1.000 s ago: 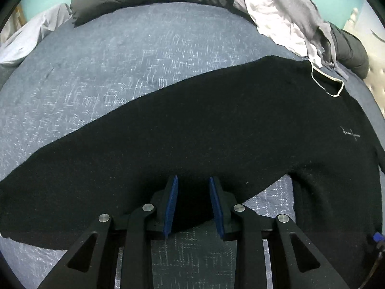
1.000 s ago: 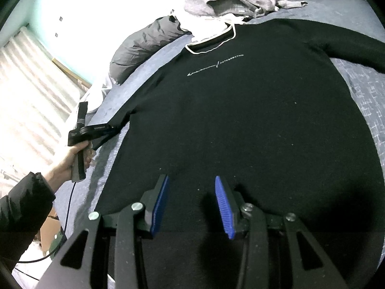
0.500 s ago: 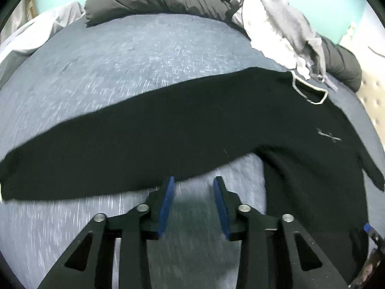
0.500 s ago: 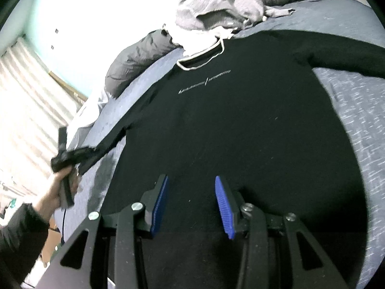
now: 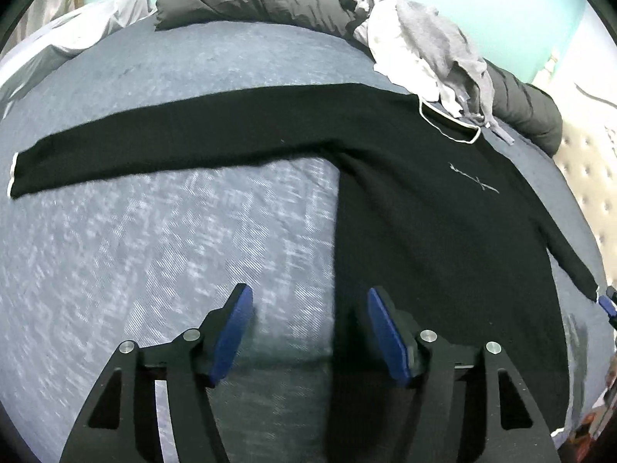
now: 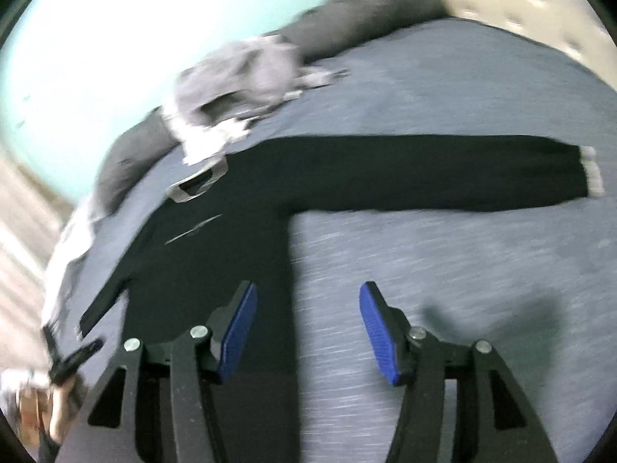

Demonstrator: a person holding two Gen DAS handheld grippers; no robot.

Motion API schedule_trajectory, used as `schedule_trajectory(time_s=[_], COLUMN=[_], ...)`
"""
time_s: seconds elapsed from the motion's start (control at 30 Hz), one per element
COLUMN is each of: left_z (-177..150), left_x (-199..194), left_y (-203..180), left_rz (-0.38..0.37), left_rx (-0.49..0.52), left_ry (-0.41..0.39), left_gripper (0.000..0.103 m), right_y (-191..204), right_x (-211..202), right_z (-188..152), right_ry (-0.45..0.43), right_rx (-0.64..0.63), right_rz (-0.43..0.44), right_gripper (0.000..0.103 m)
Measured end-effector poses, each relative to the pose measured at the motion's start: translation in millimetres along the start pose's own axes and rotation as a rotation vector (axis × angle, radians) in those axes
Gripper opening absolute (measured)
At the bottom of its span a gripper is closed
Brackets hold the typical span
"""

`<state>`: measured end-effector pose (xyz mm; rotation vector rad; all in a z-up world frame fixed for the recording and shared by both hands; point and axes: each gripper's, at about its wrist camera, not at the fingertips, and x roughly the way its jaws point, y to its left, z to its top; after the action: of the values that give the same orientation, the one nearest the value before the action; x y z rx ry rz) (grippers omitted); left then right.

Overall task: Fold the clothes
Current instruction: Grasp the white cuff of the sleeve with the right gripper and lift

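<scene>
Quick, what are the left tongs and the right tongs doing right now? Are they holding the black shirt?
Left tongs: opening, empty; the black shirt lies flat on the bed.
Right tongs: opening, empty too, over the shirt's side edge.

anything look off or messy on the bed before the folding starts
The black sweater lies flat with sleeves spread, nothing askew. The only mess is a crumpled pile of grey and white clothes touching its collar.
</scene>
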<state>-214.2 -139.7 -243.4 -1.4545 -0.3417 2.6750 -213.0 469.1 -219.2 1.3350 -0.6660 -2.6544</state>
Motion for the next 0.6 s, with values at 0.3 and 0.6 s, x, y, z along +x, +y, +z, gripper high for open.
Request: schedule_trajectory(time_s=[0.3, 0.6], left_z=[-22, -28], left_x=[12, 21], left_y=[-33, -45], left_rz=[0.0, -0.016], left_rx=[0.031, 0.05], left_ry=[-0.016, -0.017], left_gripper=[0.074, 0.074], right_y=[-129, -182], right_x=[-21, -7], right_z=[38, 60], right_ry=[-0.075, -0.127], right_rx=[0.245, 0.322], right_rz=[-0.189, -0.238], right_gripper=[0.057, 0.057])
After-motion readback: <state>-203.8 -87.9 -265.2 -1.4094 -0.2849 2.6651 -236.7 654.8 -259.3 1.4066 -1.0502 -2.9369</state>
